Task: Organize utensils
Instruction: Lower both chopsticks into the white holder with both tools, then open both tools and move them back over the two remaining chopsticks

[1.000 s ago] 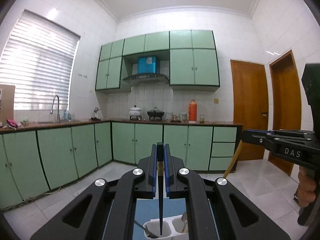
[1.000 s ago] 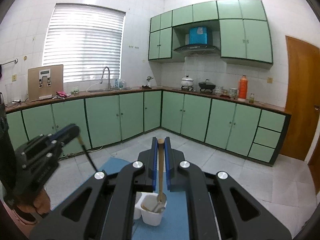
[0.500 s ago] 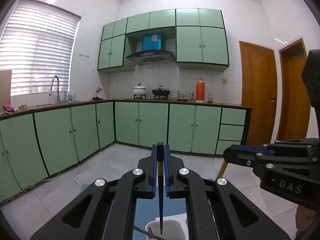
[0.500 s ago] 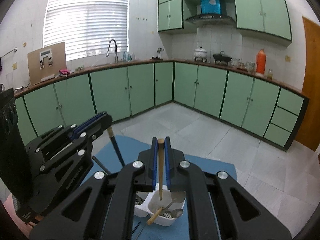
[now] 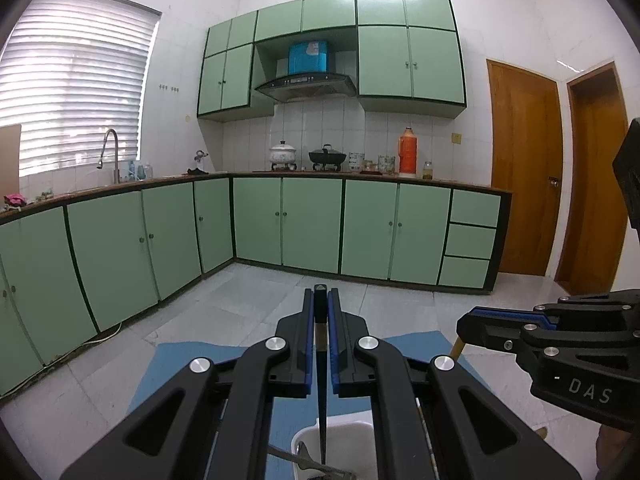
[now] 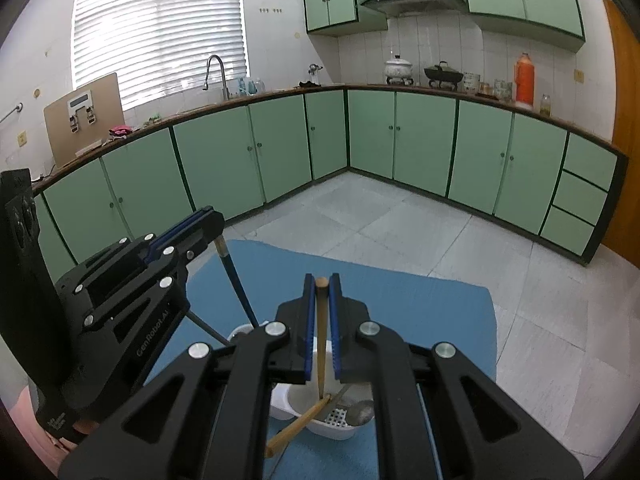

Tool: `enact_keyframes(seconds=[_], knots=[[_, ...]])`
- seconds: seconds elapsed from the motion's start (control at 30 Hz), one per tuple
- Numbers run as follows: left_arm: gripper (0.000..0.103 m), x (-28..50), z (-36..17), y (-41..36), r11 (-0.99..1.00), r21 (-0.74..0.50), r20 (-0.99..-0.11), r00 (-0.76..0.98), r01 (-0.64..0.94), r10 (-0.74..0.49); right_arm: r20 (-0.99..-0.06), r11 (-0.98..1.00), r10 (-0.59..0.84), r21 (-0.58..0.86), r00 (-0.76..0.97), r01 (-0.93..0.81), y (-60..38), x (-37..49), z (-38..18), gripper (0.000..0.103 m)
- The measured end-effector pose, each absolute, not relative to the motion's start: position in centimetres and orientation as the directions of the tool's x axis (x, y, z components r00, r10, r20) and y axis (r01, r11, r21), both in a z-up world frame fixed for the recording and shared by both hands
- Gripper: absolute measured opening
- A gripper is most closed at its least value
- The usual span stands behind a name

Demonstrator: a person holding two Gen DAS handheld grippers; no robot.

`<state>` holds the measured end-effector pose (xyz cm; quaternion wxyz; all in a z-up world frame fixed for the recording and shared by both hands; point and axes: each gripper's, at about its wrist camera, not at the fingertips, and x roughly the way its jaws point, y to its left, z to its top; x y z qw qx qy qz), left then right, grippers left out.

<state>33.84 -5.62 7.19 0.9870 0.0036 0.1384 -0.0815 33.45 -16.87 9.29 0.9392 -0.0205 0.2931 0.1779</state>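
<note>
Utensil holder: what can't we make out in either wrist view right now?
- Left wrist: white holder mostly hidden behind the left gripper; its compartments can't be counted.
- Left wrist: the dark chopstick tip; touching the bottom or not, unclear.
- Right wrist: holder front half blocked by the right gripper; spoon handle hidden.
- Right wrist: wooden chopstick tip contact unclear.

Matt black plastic claw (image 6: 321,292), pale wooden chopstick (image 6: 321,340), glossy white plastic holder (image 6: 308,420), matt blue cloth mat (image 6: 420,312).

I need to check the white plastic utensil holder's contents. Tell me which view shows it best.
The right wrist view: the white plastic utensil holder shows its rim, perforated floor, a wooden chopstick and a metal spoon. The left wrist view shows only one compartment, between the gripper's arms.
</note>
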Motion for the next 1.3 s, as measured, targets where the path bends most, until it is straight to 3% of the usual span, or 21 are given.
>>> enact_keyframes(seconds=[0.4,0.53,0.63,0.73,0.83,1.0,1.17,1.3], knots=[[0.007,33.6,5.8,-5.1,0.989,-0.02,-0.307,0.94,0.149,-0.148,-0.553,0.946,0.304,0.083,0.775,-0.312,-18.0,33.2,9.3,0.007],[0.023,33.4,6.0,-5.1,0.988,-0.029,-0.309,0.938,0.154,-0.155,-0.555,0.951,0.292,0.077,0.779,-0.301,-18.5,33.1,9.1,0.01],[0.029,32.9,6.1,-4.8,0.987,-0.025,-0.297,0.942,0.156,-0.157,-0.556,0.951,0.291,0.083,0.779,-0.296,-18.8,32.8,9.0,0.011],[0.039,32.5,6.4,-4.9,0.987,-0.026,-0.287,0.944,0.16,-0.16,-0.548,0.955,0.283,0.084,0.787,-0.285,-19.1,32.4,9.1,0.02],[0.042,32.0,6.4,-4.8,0.986,-0.018,-0.278,0.946,0.165,-0.163,-0.54,0.958,0.273,0.079,0.796,-0.275,-19.5,32.0,9.1,0.029],[0.048,31.0,6.7,-4.7,0.986,-0.005,-0.272,0.949,0.168,-0.163,-0.528,0.965,0.251,0.073,0.811,-0.25,-20.7,31.1,9.3,0.034],[0.062,29.2,7.4,-4.5,0.985,-0.004,-0.242,0.955,0.174,-0.17,-0.493,0.971,0.228,0.05,0.84,-0.234,-21.4,29.0,9.9,0.045],[0.068,27.0,7.7,-4.1,0.984,0.003,-0.22,0.96,0.18,-0.175,-0.46,0.973,0.219,0.035,0.86,-0.229,-22.1,26.7,10.0,0.049]])
